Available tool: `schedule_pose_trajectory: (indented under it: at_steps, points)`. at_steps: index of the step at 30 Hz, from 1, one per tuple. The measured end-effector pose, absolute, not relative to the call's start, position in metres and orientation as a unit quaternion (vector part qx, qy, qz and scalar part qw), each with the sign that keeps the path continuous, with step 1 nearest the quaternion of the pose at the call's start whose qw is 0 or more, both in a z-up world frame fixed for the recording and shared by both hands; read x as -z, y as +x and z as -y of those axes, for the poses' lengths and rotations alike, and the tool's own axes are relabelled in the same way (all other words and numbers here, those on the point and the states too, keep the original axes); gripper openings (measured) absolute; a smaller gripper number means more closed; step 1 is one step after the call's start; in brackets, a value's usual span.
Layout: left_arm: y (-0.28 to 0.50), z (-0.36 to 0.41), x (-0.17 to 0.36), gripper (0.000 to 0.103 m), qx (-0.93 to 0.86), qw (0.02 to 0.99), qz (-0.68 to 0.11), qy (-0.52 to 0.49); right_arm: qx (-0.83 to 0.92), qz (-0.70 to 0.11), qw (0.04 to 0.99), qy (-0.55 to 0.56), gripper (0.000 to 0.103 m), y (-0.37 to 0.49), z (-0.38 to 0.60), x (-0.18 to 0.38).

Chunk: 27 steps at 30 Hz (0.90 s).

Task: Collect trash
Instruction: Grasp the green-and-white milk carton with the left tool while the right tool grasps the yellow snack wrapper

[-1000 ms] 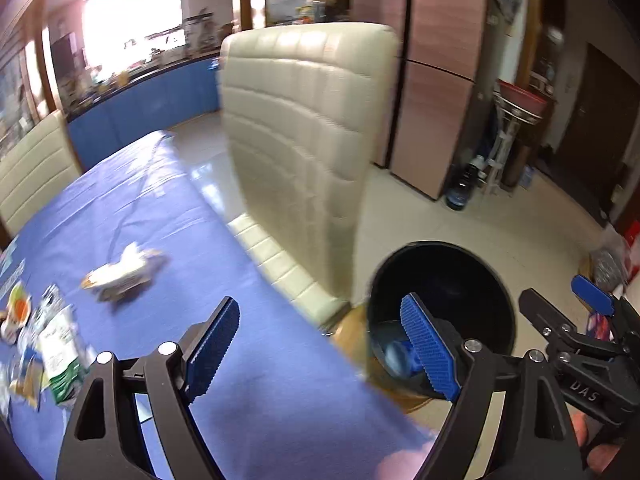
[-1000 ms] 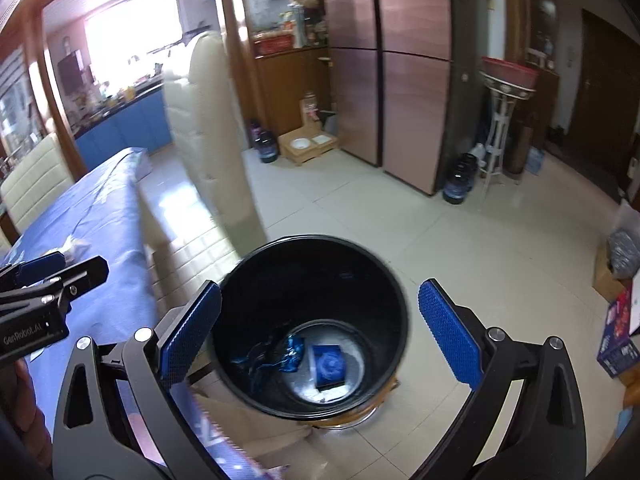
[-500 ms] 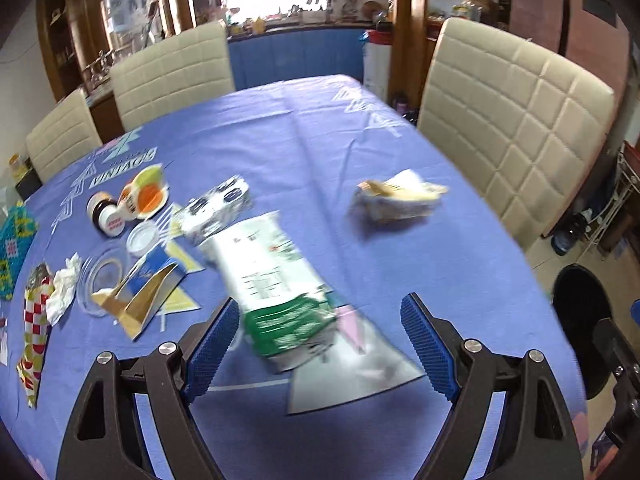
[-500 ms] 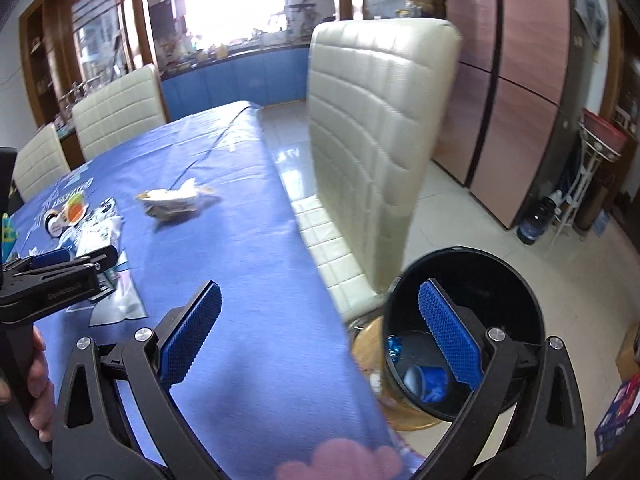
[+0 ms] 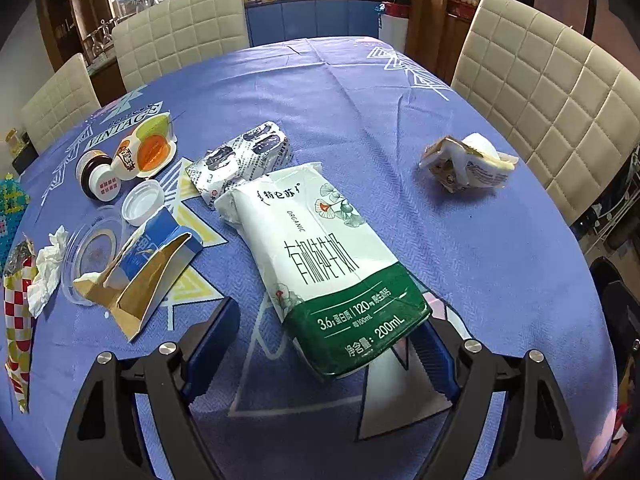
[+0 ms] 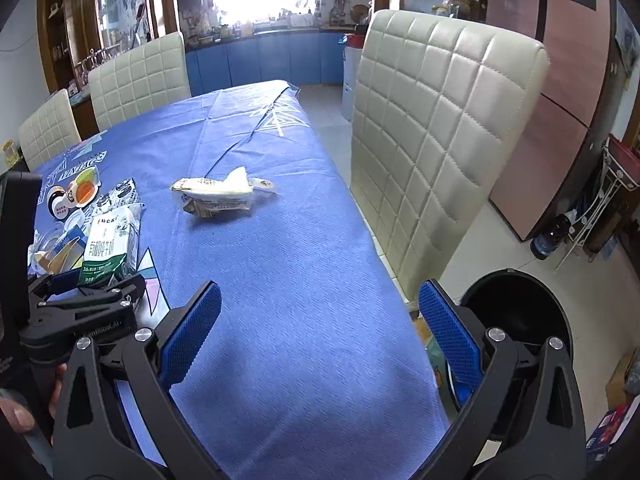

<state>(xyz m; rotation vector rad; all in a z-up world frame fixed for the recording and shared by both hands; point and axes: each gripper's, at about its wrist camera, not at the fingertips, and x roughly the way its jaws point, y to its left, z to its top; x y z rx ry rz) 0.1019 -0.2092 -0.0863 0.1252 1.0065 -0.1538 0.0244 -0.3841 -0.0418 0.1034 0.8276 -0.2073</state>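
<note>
A flattened white and green milk carton [image 5: 320, 256] lies on the blue tablecloth [image 5: 460, 264]. My left gripper [image 5: 324, 348] is open and low over the cloth, and the carton's green end sits between its jaws without being pinched. In the right wrist view the same carton [image 6: 110, 248] pokes out of the left gripper [image 6: 94, 280]. My right gripper [image 6: 320, 336] is open over bare cloth near the table's right edge, holding nothing. A crumpled yellow-white wrapper [image 5: 464, 164] [image 6: 216, 196] lies apart, farther out. The black bin [image 6: 520, 312] stands on the floor to the right.
Left of the carton lie a printed silver packet [image 5: 240, 160], a yoghurt cup [image 5: 148, 152], a small bottle [image 5: 98, 176], a white lid [image 5: 142, 202], a torn blue box [image 5: 148, 268], a tissue [image 5: 48, 268] and a checked wrapper [image 5: 16, 308]. A cream chair [image 6: 440, 140] stands between table and bin.
Both grippers swung left, away from the bin and chair and toward the table. The left one came down so its jaws now flank the milk carton's end. Both stayed open.
</note>
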Motion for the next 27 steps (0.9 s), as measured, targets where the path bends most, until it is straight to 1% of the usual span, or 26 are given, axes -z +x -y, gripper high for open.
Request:
schedule_pose_trajectory:
  at_steps: [2,4,5,8,17,18,19,20,22,24,25,27]
  points:
    - [0.103,0.202,0.084,0.080,0.069,0.874,-0.478,0.054,0.090,-0.405,0.909,0.047,0.098,0.036,0.378,0.043]
    - [0.105,0.193,0.082,0.067,0.065,0.877,-0.474,0.050,0.076,-0.410,0.908,0.044,0.098,0.046,0.372,0.045]
    - [0.107,0.189,0.082,0.055,0.066,0.875,-0.478,0.046,0.069,-0.413,0.907,0.042,0.098,0.053,0.368,0.046]
    - [0.112,0.176,0.079,0.055,0.068,0.874,-0.480,0.032,0.043,-0.420,0.906,0.036,0.098,0.073,0.355,0.048]
    - [0.119,0.157,0.061,0.053,0.039,0.893,-0.449,0.026,0.018,-0.430,0.903,-0.011,0.097,0.123,0.323,0.053]
    - [0.120,0.158,0.060,0.053,0.038,0.894,-0.446,0.028,0.019,-0.432,0.902,-0.017,0.091,0.127,0.321,0.054]
    - [0.120,0.158,0.060,0.053,0.037,0.895,-0.444,0.030,0.019,-0.436,0.899,-0.021,0.079,0.131,0.320,0.055]
    - [0.121,0.159,0.061,0.053,0.037,0.895,-0.444,0.031,0.015,-0.443,0.896,-0.023,0.072,0.135,0.319,0.058]
    - [0.123,0.157,0.063,0.052,0.038,0.893,-0.447,0.026,0.008,-0.457,0.889,-0.022,0.042,0.139,0.318,0.064]
    - [0.125,0.155,0.065,0.052,0.039,0.891,-0.452,0.022,0.014,-0.450,0.893,-0.027,0.036,0.136,0.318,0.065]
    - [0.124,0.155,0.066,0.052,0.040,0.891,-0.453,0.020,0.012,-0.446,0.894,-0.030,0.029,0.134,0.318,0.064]
    - [0.123,0.155,0.063,0.052,0.039,0.893,-0.447,0.019,0.003,-0.442,0.896,-0.028,0.024,0.126,0.317,0.062]
